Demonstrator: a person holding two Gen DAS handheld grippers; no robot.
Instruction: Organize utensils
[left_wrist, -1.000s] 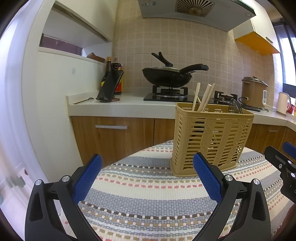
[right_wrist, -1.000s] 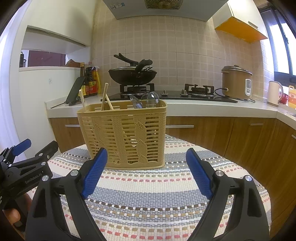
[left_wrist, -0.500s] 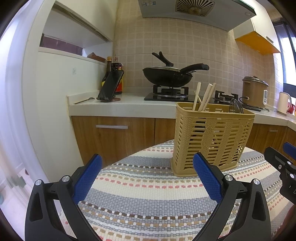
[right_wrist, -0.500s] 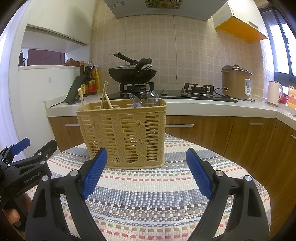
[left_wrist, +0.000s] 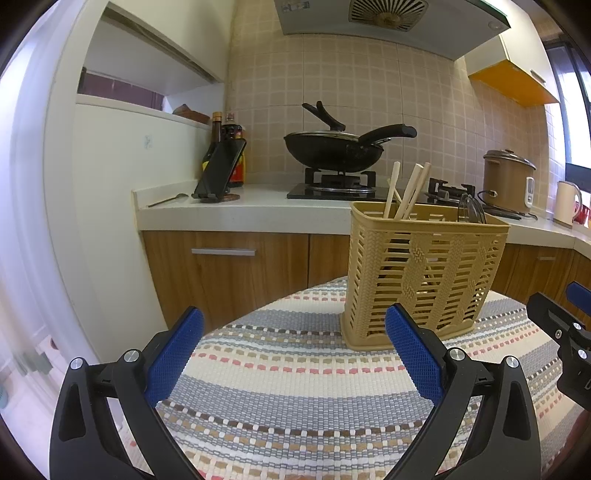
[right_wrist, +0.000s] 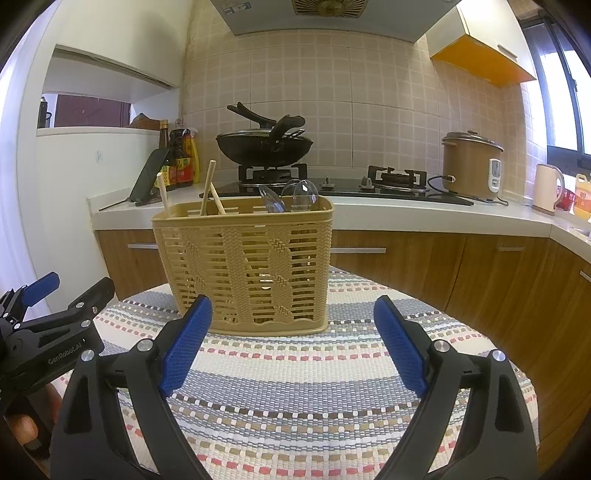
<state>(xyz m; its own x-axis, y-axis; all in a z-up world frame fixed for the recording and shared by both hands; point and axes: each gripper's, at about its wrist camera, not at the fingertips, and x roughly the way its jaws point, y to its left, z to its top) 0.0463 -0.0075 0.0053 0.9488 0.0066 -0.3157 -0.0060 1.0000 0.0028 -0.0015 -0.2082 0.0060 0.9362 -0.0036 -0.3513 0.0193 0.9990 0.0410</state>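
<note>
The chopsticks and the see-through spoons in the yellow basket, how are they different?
The chopsticks are pale wood, thin and straight; the spoons are clear with round bowls. The chopsticks lean at the basket's left end, the spoons stand nearer its right end. The chopsticks poke up higher above the rim than the spoons. Both sit inside the same basket, handles down.

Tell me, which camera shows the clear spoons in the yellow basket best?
The right wrist view: two clear spoons rise above the basket rim, facing the camera. The left wrist view shows only one thin dark outline at the basket's far end.
</note>
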